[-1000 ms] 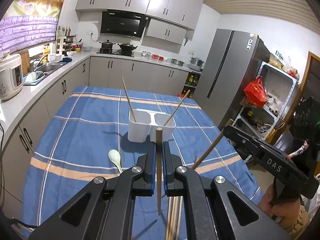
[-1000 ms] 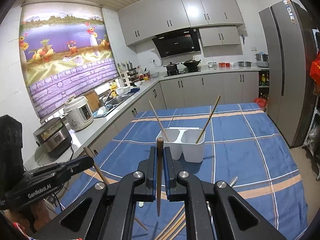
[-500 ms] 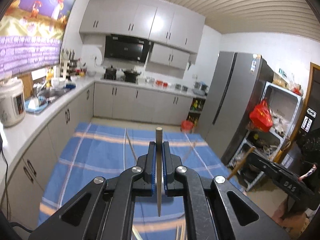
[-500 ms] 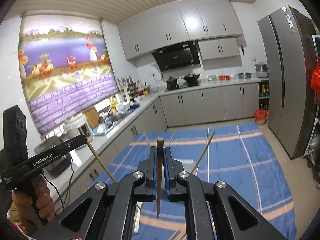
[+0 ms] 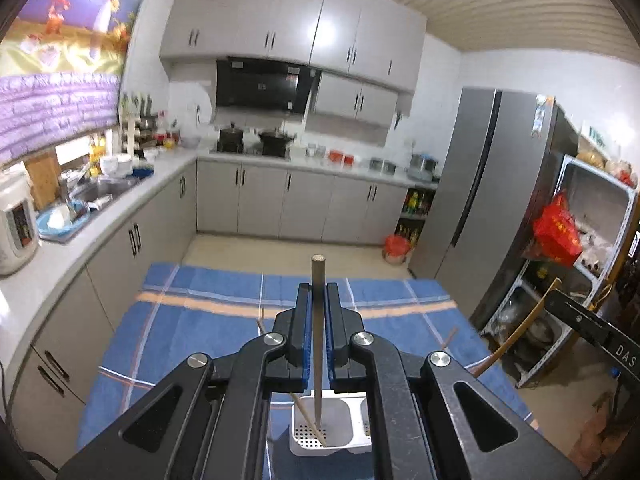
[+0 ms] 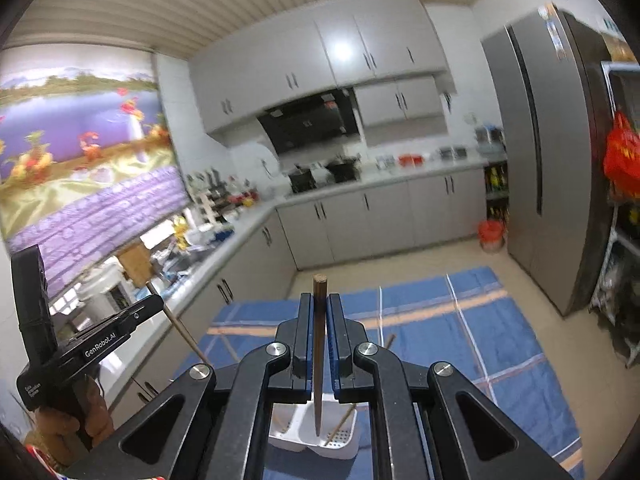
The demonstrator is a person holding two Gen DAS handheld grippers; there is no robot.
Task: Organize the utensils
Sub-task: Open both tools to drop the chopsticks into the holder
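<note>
My left gripper is shut on a brown chopstick that points down over the left compartment of the white two-compartment holder. One chopstick leans in each compartment. My right gripper is shut on another dark chopstick, its tip hanging over the holder near the divider. The right gripper shows at the right edge of the left wrist view, the left gripper at the left of the right wrist view; each holds its stick.
The holder stands on a table under a blue striped cloth. A counter with a rice cooker and a sink runs along the left. A grey fridge and a shelf rack stand at the right.
Both grippers have risen and tilted, so each now hangs above the holder with its chopstick pointing down into it. Both grips stayed shut.
</note>
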